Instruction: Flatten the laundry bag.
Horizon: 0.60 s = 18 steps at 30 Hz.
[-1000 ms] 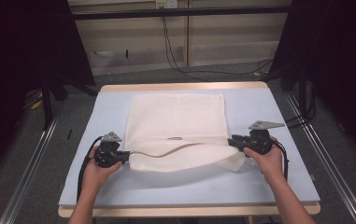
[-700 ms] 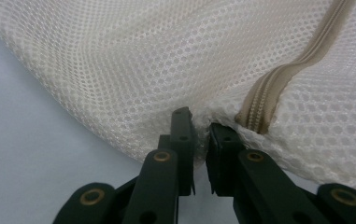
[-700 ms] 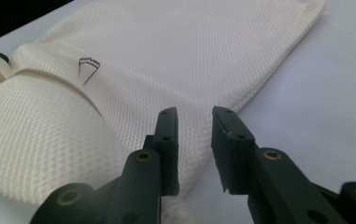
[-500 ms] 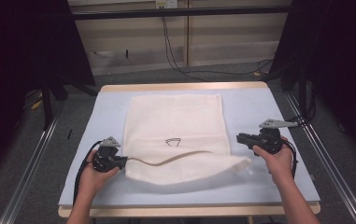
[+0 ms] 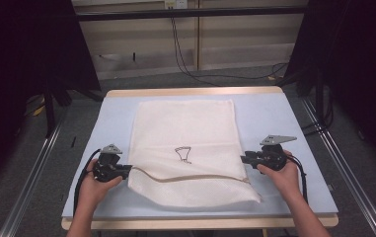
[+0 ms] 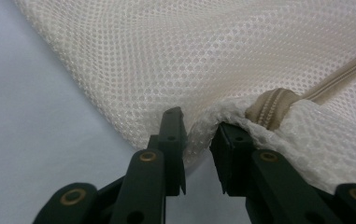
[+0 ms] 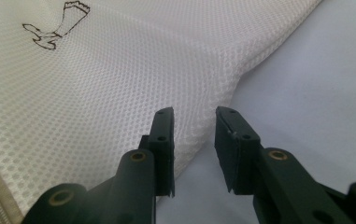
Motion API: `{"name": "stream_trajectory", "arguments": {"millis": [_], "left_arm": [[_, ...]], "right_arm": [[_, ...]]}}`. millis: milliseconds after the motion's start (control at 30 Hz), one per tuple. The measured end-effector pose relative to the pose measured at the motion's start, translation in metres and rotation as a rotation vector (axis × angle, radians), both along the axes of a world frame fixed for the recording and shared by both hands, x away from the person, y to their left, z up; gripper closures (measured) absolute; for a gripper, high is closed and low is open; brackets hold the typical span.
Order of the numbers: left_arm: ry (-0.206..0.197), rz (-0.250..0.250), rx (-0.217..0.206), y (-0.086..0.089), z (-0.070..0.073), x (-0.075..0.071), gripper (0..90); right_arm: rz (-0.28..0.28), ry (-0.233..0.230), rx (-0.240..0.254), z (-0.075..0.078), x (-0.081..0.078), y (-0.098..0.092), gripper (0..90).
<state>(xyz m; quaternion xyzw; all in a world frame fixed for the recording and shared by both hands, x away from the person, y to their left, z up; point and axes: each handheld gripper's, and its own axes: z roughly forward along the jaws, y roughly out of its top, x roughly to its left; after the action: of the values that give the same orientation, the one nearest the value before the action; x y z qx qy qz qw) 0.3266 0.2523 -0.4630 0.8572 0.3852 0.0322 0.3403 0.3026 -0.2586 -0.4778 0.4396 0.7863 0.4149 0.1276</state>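
The mesh bag [image 5: 185, 148] lies flat across the middle of the high view, on the pale blue bench [image 5: 294, 118], its lower edge folded up so that a tan zipper [image 5: 190, 178] runs across the lower part. A small dark drawing [image 5: 182, 154] sits near the centre of the fabric. The left gripper [image 5: 126, 169] is at the lower left of that view, at the bag's left corner — its jaws have just been opening, and in the left gripper view a bunched fold of mesh beside the zipper end [image 6: 271, 105] sits between them, loosely. The right gripper [image 5: 244, 159] stands at the bag's right edge; its jaws have just been opening too, a narrow gap with the mesh edge [image 7: 222, 93] just ahead of the tips, nothing gripped.
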Motion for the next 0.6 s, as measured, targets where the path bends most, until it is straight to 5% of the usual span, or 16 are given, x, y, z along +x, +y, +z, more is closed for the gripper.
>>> {"name": "stream_trajectory", "arguments": {"millis": [400, 600], "left_arm": [[0.042, 0.105, 0.019, 0.018, 0.0, 0.0, 46.4], [0.023, 0.154, 0.028, 0.029, -0.002, -0.002, 31.7]], "right_arm": [[0.027, 0.016, -0.061, -0.008, 0.005, 0.012, 65.1], [0.028, 0.015, -0.06, -0.01, 0.007, 0.011, 65.1]]}}
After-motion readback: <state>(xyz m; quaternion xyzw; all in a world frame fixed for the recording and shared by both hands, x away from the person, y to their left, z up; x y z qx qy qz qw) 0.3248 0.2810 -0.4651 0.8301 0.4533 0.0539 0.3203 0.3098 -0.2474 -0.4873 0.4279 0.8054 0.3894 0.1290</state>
